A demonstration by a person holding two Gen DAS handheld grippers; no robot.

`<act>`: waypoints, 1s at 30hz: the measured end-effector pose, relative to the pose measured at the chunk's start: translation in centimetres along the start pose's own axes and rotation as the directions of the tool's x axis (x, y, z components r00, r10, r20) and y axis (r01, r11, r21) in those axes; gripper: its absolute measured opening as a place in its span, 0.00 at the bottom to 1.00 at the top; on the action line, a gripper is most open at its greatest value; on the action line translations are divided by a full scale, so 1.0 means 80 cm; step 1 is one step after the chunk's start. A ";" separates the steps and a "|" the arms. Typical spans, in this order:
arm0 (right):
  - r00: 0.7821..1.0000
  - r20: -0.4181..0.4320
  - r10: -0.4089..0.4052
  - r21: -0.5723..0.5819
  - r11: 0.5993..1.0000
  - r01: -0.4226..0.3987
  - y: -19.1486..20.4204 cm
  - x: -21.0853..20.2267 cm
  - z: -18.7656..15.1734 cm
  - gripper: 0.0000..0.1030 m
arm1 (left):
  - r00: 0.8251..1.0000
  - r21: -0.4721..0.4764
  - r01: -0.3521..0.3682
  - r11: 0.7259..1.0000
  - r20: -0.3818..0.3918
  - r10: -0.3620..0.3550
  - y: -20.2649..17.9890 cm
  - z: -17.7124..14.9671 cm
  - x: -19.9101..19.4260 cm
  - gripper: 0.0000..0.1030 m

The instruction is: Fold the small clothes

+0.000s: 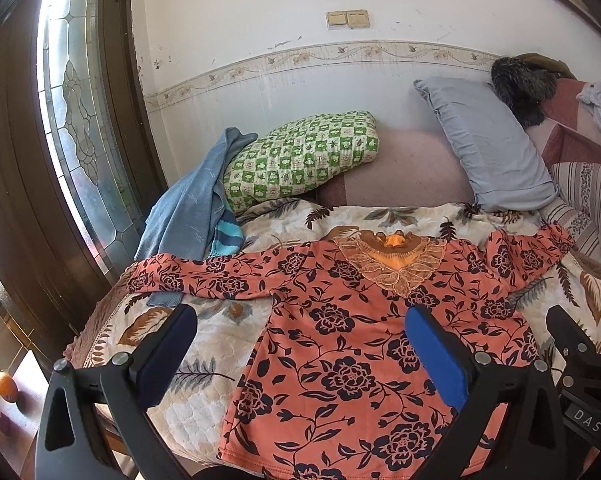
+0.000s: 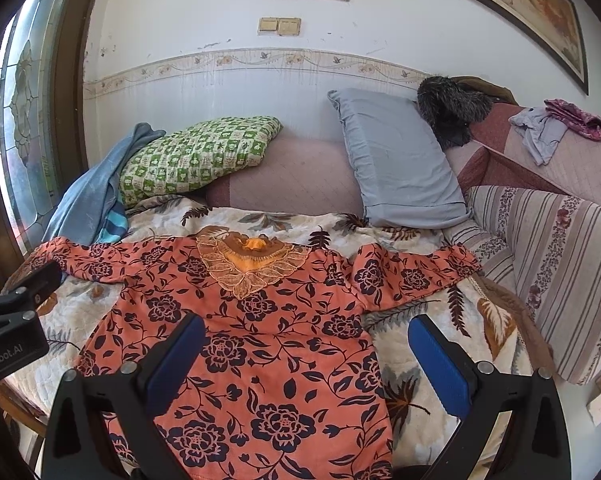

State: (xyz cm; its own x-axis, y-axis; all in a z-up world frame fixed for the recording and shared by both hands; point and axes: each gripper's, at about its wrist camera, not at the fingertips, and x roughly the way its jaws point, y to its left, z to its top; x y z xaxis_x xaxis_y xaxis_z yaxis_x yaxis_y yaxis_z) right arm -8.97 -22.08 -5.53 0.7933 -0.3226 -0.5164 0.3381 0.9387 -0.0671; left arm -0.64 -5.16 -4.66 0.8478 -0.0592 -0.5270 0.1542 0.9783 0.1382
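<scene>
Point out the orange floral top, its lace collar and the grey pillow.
orange floral top [image 1: 340, 360], left wrist view, middle of the front.
lace collar [image 2: 252, 268], right wrist view, centre of the lace.
grey pillow [image 2: 396, 160], right wrist view, middle of the face.

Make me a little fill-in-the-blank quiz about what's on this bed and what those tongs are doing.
1. The orange floral shirt lies spread flat with both sleeves stretched ____.
2. The left tongs and right tongs are both ____, holding nothing.
3. The checked pillow is white and ____.
4. The plain pillow leaning on the wall is ____.

Answers: out; open; green; grey
</scene>
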 end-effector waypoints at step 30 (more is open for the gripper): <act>1.000 -0.017 0.008 0.001 1.000 -0.008 -0.003 0.010 -0.004 1.00 | 1.000 0.022 -0.012 1.000 -0.010 0.013 -0.010 -0.001 0.002 1.00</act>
State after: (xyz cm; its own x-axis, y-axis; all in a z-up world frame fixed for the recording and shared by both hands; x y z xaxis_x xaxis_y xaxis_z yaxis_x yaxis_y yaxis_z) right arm -8.56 -22.55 -6.24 0.7873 -0.3129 -0.5313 0.3322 0.9412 -0.0620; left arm -0.65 -5.95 -4.94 0.8444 -0.0448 -0.5338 0.1545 0.9745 0.1627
